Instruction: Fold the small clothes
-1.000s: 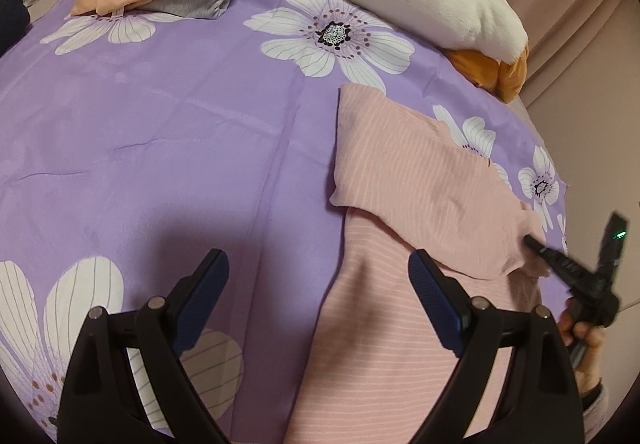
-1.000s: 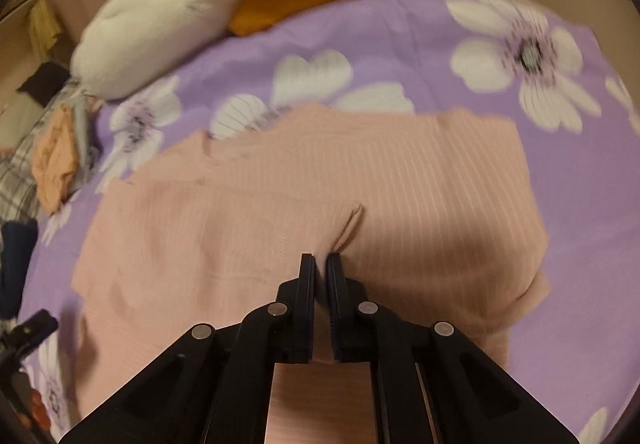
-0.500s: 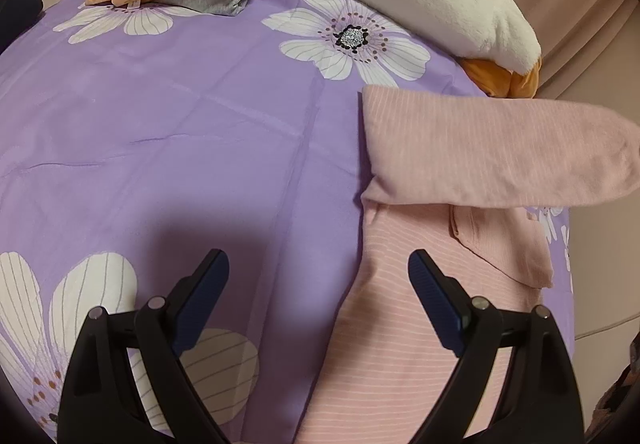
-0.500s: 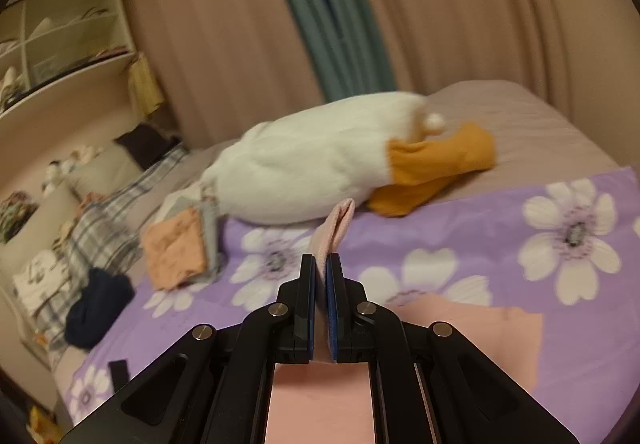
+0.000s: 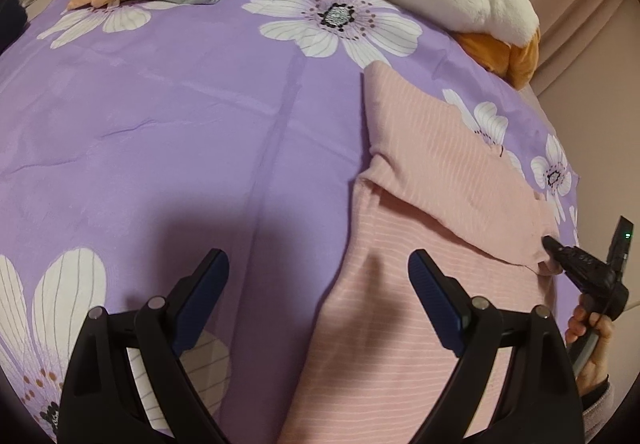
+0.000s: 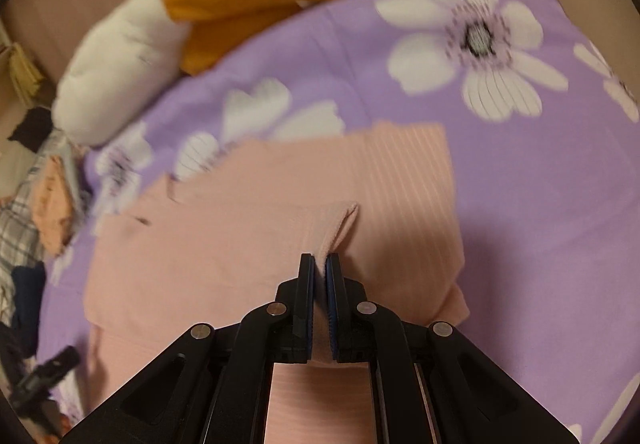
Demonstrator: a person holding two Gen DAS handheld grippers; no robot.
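Purple floral bedsheet (image 5: 168,132) spread on bed | pink striped garment (image 5: 420,284) lying on sheet, one flap folded over | left claw (image 5: 318,286) spread wide, hovering at garment's edge | right claw (image 6: 319,276) pinching folded flap's corner.

The pink striped garment (image 5: 420,284) lay flat on the purple flowered bedsheet (image 5: 180,124), one flap folded across its upper part, with that flap's corner pinched and slightly raised.
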